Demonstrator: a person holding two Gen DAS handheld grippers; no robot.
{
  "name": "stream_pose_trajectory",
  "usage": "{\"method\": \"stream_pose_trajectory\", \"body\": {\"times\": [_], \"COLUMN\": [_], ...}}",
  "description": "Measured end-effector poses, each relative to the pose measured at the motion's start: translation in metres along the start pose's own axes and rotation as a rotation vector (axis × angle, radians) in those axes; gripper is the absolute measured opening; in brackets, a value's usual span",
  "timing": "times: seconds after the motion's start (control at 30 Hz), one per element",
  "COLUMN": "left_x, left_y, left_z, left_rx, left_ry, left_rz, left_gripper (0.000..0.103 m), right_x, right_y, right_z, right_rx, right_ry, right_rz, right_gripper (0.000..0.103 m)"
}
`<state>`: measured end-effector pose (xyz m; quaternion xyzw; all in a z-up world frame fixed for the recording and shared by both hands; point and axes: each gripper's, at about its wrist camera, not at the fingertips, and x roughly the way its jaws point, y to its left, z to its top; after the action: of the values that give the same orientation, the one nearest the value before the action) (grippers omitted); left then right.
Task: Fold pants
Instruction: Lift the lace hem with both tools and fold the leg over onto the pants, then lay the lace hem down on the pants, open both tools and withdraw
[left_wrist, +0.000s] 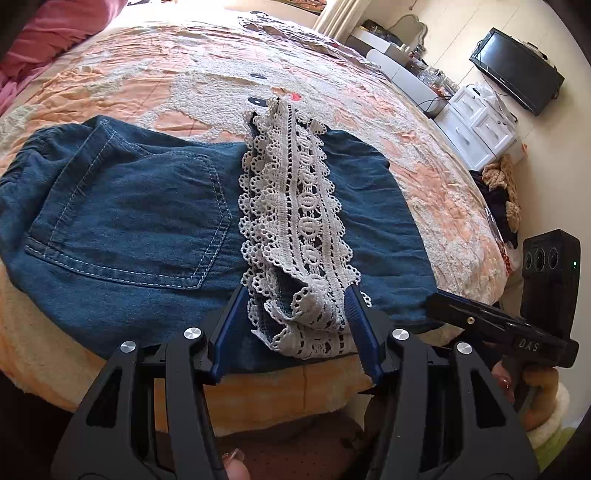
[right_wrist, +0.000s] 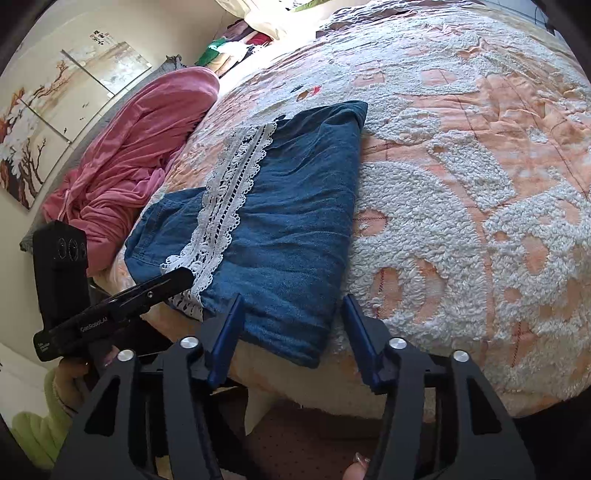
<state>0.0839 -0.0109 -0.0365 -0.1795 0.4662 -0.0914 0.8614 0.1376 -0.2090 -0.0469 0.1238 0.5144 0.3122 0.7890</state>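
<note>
Denim pants (left_wrist: 122, 221) lie folded on the bed (left_wrist: 184, 66) right ahead of both grippers, near edge of the cloth at the bed's edge; a white lace trim (left_wrist: 295, 221) runs away from us down the middle.

Left gripper (left_wrist: 295, 295): jaws part-spread w/ the bunched near end of the lace and a denim fold between the blue pads. Pads look to be touching the lace on both sides, but we can't tell if they really pinch it or just flank it. Right gripper (right_wrist: 291, 306): jaws part-spread over the near corner of the denim, cloth between them; left pad looks against the fabric, right pad stands apart over the bedspread, so no grip yet as we judge it.

Risks from here:
- Left may catch only the lace, not the denim layers under it. Lifting then would drag the trim and open the fold.
- Right could pinch the fuzzy bedspread along w/ the pants, since its right pad sits over the bed, not the cloth.
- Uneven lift btw the two sides would skew the next fold; pants hang close to the bed's edge and could slide off.

Views differ: left wrist shows the back pocket (left_wrist: 147, 218) to the left of its gripper, plus a TV (left_wrist: 517, 70) and white drawers (left_wrist: 476, 129) far right. Right wrist shows the pants' far right corner and clean right edge, a pink blanket (right_wrist: 140, 147) heaped to the left, and wall pictures (right_wrist: 55, 122). Each view catches the other gripper from the side.
</note>
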Motion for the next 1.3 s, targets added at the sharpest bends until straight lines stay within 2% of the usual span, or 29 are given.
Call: {"method": "stream_pose_trajectory", "body": {"times": [0.13, 0.23, 0.33, 0.53, 0.73, 1.3], "left_x": [0.006, 0.006, 0.000, -0.007, 0.001, -0.009], "left_y": [0.002, -0.001, -0.005, -0.020, -0.012, -0.024], "left_z": [-0.001, -0.001, -0.002, -0.012, -0.019, -0.023], "left_rx": [0.002, 0.017, 0.028, 0.091, 0.070, 0.128], "left_ry": [0.007, 0.009, 0.004, -0.007, 0.015, -0.009], "left_rz": [0.013, 0.013, 0.010, 0.031, 0.047, 0.110], "left_gripper": [0.030, 0.023, 0.018, 0.018, 0.026, 0.028], "right_x": [0.007, 0.001, -0.007, -0.019, -0.013, -0.022], "right_y": [0.009, 0.015, 0.016, 0.004, -0.008, 0.004], "right_z": [-0.003, -0.006, -0.010, -0.017, -0.021, -0.021], "right_rx": [-0.061, -0.109, -0.126, -0.125, -0.089, -0.141], "right_ry": [-0.007, -0.052, -0.067, -0.072, -0.043, -0.074], "right_rz": [-0.047, -0.066, -0.078, -0.106, -0.094, -0.118], "right_gripper": [0.023, 0.014, 0.013, 0.012, 0.012, 0.013]}}
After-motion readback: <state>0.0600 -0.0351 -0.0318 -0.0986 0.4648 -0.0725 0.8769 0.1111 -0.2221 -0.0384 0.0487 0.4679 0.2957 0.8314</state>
